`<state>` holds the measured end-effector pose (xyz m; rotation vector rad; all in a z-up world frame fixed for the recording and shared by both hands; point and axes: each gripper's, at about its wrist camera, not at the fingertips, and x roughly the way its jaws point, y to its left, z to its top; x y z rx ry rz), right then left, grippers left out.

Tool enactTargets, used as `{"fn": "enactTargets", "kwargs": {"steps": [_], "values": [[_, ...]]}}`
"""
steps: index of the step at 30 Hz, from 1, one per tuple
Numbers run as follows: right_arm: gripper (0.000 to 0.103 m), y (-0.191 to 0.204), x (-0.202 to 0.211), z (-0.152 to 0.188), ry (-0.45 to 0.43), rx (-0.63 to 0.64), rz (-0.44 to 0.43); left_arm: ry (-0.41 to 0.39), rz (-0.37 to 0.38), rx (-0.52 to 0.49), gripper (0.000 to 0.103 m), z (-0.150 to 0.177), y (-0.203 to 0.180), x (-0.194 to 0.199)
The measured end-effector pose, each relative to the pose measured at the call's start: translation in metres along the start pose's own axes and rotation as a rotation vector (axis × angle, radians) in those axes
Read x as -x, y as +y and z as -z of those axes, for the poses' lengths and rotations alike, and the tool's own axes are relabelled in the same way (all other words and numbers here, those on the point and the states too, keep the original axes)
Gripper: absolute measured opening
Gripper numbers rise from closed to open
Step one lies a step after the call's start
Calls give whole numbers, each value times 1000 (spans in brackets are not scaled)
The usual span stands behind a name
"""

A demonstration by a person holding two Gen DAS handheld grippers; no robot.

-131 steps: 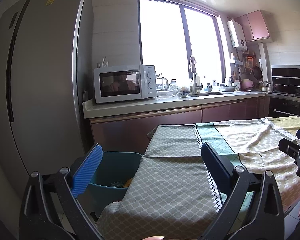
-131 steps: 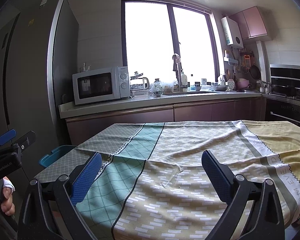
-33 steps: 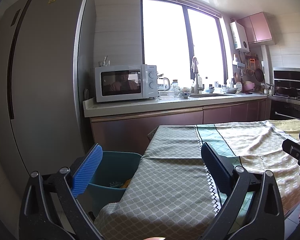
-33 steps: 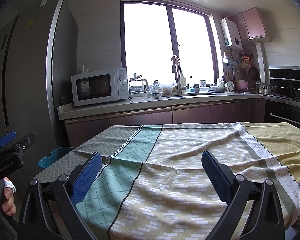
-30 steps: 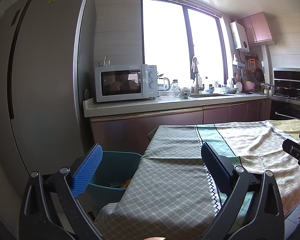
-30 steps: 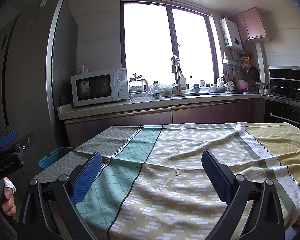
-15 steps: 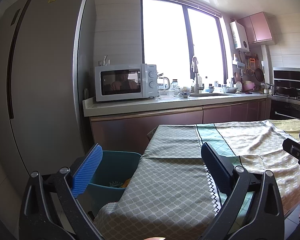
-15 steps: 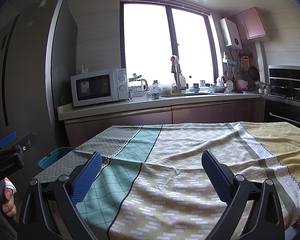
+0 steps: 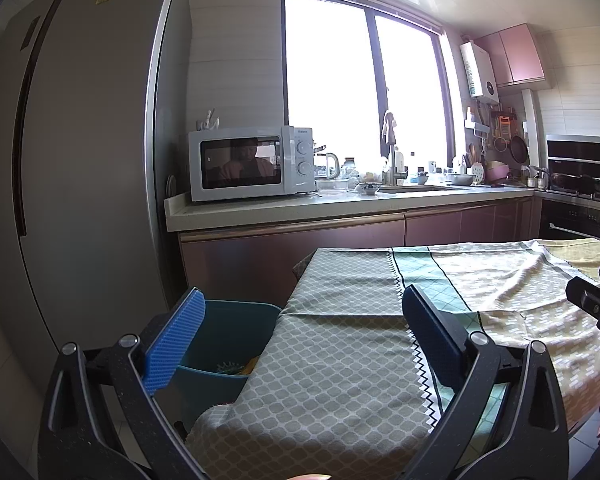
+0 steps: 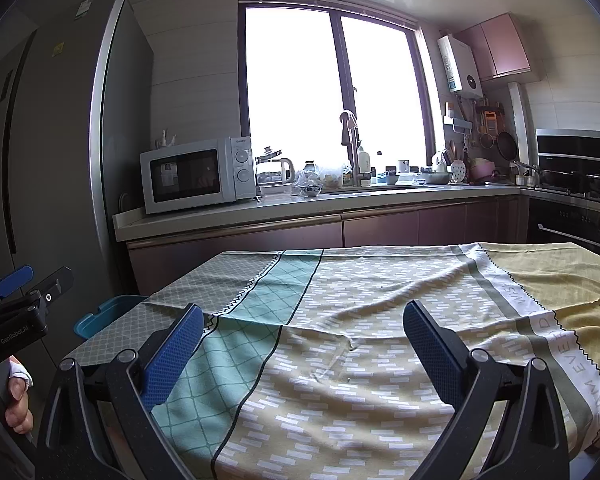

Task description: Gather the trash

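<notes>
A: Teal bin (image 9: 224, 344) stands on the floor, tucked against the left end of the worktop (image 9: 340, 380). Open top, plain plastic walls. Down inside it, a bit of yellow and something greenish show; too small to say what the trash (image 9: 242, 367) is.

B: From the right wrist view, only a corner of the bin's rim (image 10: 100, 318) shows past the cloth's edge. Contents hidden there.

A: The cloth (image 10: 380, 340) covers the worktop: grey lattice panel nearest the bin, then a teal diamond panel, then a tan one with white dashes, yellow farthest from the bin. Its grey edge droops over the worktop end, just beside the bin's wall.

B: Left hand-held gripper (image 9: 300, 336): blue pads spread wide, nothing between them. It hangs above the worktop's bin-side end, one pad over the bin, the other over the cloth.

A: Right hand-held gripper (image 10: 300, 344): likewise spread, empty, over the tan panel, farther from the bin.

B: A bandaged fingertip of the left hand (image 10: 16, 394) shows below the left gripper's body.
</notes>
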<state>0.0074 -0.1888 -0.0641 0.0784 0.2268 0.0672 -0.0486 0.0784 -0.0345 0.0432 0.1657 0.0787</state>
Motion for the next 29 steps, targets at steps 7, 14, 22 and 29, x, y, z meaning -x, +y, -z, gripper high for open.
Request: {"fn": "enactTargets", "kwargs": {"steps": [7,14,22,29], "values": [[97,-2,-2,2,-1,-6,5,1,0,-1,97,1,-1,-1],[97,-3,-4,3,2,-10,7,7,2,-6,97,3,-7,-4],[97,-12,-9,3,13,-18,16,69,77,-6,97,0,-23,-21],[97,-71,-36,-8,124,-56,96,249,143,22,97,-18,-47,-94]]}}
